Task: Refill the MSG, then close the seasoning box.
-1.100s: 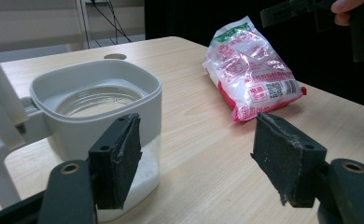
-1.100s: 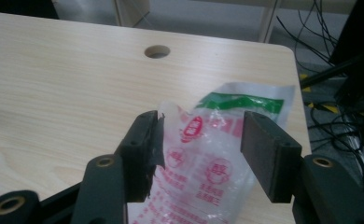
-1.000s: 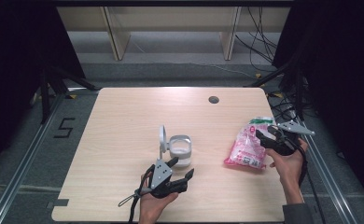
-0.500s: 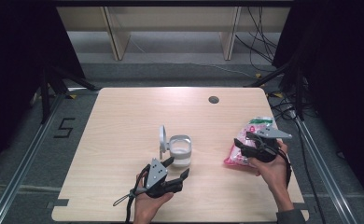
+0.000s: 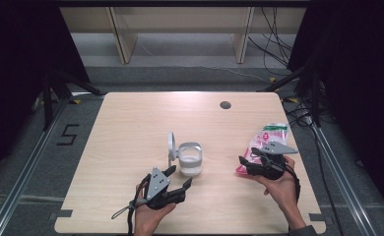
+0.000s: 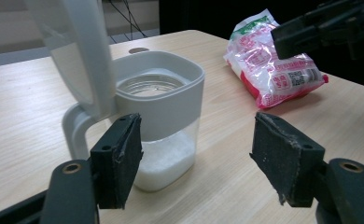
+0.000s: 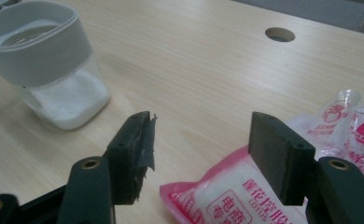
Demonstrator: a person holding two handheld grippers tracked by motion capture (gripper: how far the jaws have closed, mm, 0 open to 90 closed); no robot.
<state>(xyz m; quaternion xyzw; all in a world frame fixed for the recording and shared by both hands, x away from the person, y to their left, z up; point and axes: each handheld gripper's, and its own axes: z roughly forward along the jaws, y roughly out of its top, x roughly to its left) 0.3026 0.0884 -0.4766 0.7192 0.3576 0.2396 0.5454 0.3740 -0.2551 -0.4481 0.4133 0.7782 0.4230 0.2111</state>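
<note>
A clear container point(image 5: 190, 161) with a grey-white collar stands mid-table, holding white powder point(image 6: 164, 161). Its lid point(image 5: 171, 145) is flipped up at the left. My left gripper point(image 5: 180, 177) is open just in front of the container; its jaws point(image 6: 196, 144) frame it without touching. At the right lies a pink and white bag point(image 5: 265, 140) with a green top. Over the bag's near-left corner point(image 7: 213, 198) my right gripper point(image 5: 246, 156) is open, and its jaws point(image 7: 201, 140) have just been opening. The pads do not press the bag.
A round cable hole point(image 5: 225, 104) sits in the tabletop at the back right. The right table edge runs close beside the bag. Cables point(image 5: 278, 44) and shelf legs are on the floor behind the table.
My right gripper has moved left and nearer along the bag, down to its near-left corner. The left gripper has stayed by the container.
</note>
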